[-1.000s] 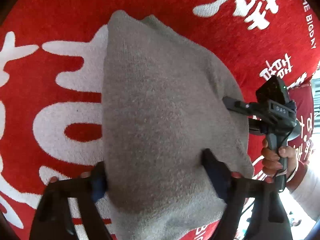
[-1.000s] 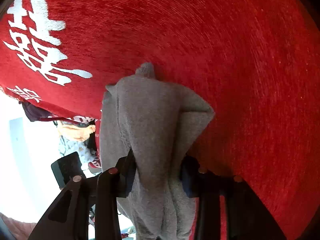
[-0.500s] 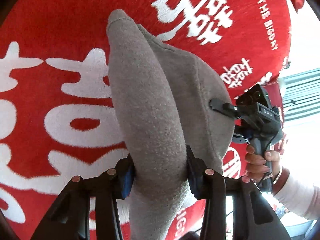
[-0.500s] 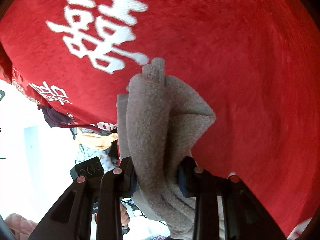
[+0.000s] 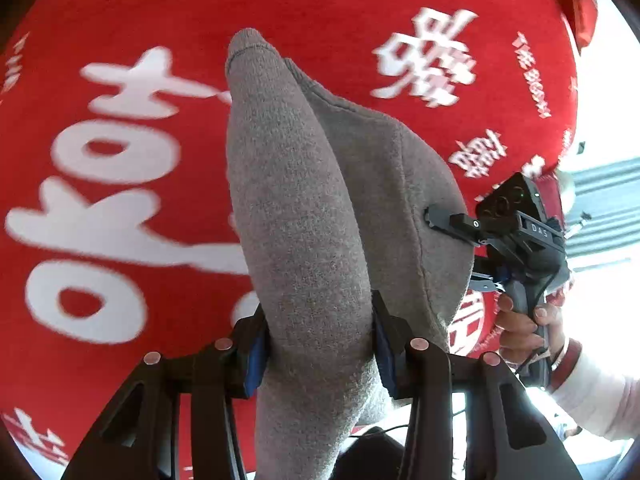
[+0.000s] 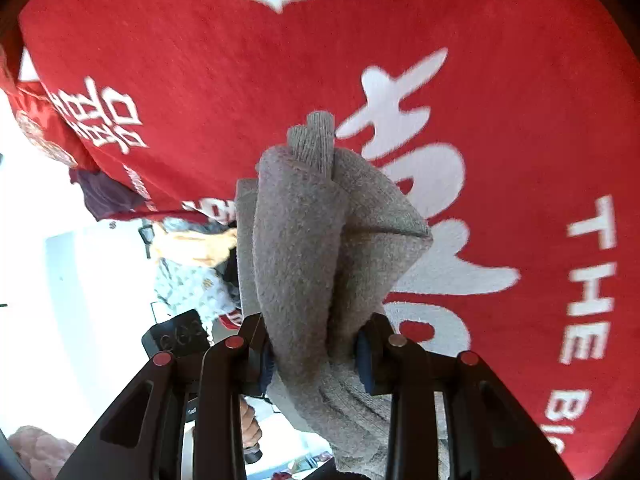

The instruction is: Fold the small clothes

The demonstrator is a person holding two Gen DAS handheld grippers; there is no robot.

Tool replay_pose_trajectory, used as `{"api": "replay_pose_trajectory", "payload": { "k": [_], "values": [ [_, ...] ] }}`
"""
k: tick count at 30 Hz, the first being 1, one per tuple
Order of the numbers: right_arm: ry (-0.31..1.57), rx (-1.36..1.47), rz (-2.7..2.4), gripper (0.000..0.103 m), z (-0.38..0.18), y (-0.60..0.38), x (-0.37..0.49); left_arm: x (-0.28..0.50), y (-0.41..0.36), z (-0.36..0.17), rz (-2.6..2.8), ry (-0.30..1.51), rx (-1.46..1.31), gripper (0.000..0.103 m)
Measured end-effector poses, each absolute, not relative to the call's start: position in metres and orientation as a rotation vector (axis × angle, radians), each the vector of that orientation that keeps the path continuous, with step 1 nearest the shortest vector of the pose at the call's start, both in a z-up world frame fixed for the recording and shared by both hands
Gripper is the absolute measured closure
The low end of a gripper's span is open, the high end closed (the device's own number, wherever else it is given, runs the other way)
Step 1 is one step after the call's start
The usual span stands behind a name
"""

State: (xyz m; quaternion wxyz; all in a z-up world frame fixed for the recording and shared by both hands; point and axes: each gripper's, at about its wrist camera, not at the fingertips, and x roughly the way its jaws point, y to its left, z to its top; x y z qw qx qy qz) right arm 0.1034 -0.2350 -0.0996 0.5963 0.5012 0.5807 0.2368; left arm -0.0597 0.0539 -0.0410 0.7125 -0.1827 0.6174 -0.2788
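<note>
A grey knitted garment (image 5: 304,216) hangs bunched between both grippers, lifted above a red cloth with white characters (image 5: 120,184). My left gripper (image 5: 320,344) is shut on one gathered end of it. My right gripper (image 6: 316,350) is shut on the other end of the garment (image 6: 304,240), whose ribbed cuff points up. In the left wrist view the right gripper (image 5: 436,220) bites into the garment's right side, held by a hand (image 5: 520,320). Part of the left gripper's body (image 6: 176,338) shows low on the left in the right wrist view.
The red cloth (image 6: 520,120) covers the whole surface below. Its edge (image 6: 132,200) runs on the left of the right wrist view, with a bright floor and a pile of other clothes (image 6: 192,264) beyond it.
Both grippers have lifted the garment and moved over the cloth. The left gripper closed from wide apart onto the gathered garment. The garment went from spread to a narrow hanging bundle.
</note>
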Motion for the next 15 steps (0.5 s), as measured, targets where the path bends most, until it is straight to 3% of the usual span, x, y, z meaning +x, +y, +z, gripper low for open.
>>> {"api": "replay_pose_trajectory", "payload": {
  "k": [9, 14, 15],
  "values": [
    [1.480, 0.780, 0.313, 0.062, -0.131, -0.210, 0.124, -0.068, 0.118, -0.083, -0.415, 1.414, -0.384, 0.057],
    [1.518, 0.468, 0.225, 0.052, -0.117, -0.204, 0.125, -0.074, 0.122, -0.075, -0.319, 1.437, -0.265, 0.036],
    [1.523, 0.434, 0.210, 0.047, -0.116, -0.203, 0.124, -0.074, 0.120, -0.074, -0.313, 1.431, -0.251, 0.036]
  ]
}}
